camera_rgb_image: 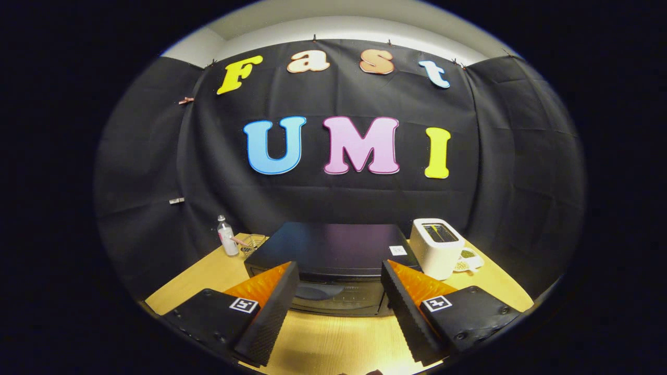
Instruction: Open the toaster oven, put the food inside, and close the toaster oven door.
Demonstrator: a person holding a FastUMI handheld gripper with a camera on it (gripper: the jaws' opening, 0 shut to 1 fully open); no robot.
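Note:
A black toaster oven (333,249) stands on the wooden table (333,338), straight ahead of my fingers. Its glass door (338,298) faces me and looks shut, with the upper edge showing between the fingertips. My gripper (340,271) hangs above the table in front of the oven, open, with nothing between its fingers. The fingertips frame the oven's front without touching it. I see no food near the fingers.
A white slot toaster (436,246) stands right of the oven, with a small dish (468,260) behind it. Left of the oven are a clear bottle (226,236) and a small wire basket (251,244). Black cloth walls close in the back and sides.

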